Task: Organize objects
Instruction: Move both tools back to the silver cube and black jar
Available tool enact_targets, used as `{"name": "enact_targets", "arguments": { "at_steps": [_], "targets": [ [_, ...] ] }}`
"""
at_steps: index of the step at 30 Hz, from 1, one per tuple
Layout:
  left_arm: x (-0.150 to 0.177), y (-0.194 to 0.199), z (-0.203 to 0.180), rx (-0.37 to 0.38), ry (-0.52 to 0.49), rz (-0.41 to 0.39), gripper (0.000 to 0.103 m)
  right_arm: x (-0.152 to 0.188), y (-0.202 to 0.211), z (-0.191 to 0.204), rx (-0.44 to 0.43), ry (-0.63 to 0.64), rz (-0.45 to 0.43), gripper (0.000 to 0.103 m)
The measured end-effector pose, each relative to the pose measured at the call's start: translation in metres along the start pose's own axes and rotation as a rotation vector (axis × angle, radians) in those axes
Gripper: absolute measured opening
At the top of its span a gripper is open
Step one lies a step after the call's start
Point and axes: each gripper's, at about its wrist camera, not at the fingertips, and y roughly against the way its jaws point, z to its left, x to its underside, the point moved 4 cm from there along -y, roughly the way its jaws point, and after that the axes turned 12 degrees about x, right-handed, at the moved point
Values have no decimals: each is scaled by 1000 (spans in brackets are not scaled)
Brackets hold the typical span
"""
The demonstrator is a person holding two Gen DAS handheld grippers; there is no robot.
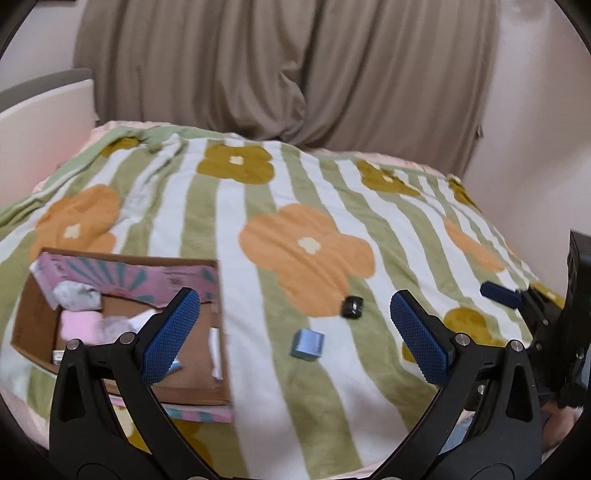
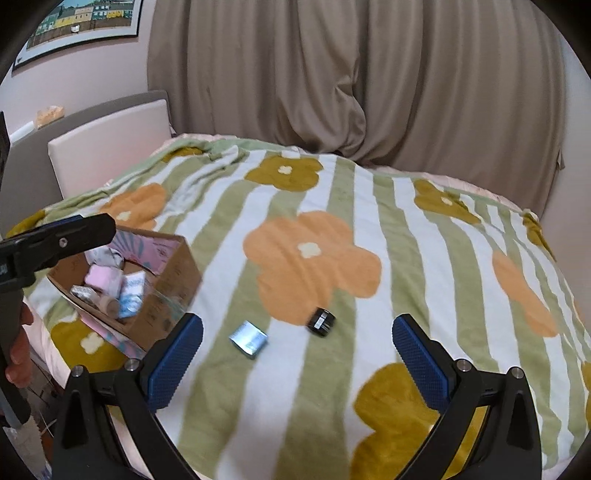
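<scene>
A small light-blue box and a small black jar lie apart on the flowered blanket. An open cardboard box holding several small packets sits at the left. My left gripper is open and empty, above the blanket between the cardboard box and the blue box. My right gripper is open and empty, hovering just short of the two small items. The right gripper's finger also shows at the right edge of the left wrist view.
The blanket covers a bed. A pale headboard stands at the left and a beige curtain hangs behind. A framed picture is on the wall. The bed's edge runs below the cardboard box.
</scene>
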Motion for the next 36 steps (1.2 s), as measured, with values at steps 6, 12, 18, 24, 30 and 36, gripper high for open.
{"name": "enact_targets", "arguments": {
  "at_steps": [6,12,18,24,30,36],
  "targets": [
    [25,-42,-27,53,-21,72,103,15,-25,-19,3,46,27,102],
    [48,-83,-36,58,-26,140,99,25,-53,-33,-14,79,36,102],
    [68,-124,-31,38,-22,216,86,28,-84,-36,-43,115,39,101],
    [92,-157,-16,11,4,280,74,28,-119,-32,-91,115,81,96],
    [106,-181,-1,-10,29,312,64,30,-150,-22,-138,107,132,88],
    [105,-192,10,-36,20,306,62,35,-179,-7,-171,115,176,78]
  ]
}}
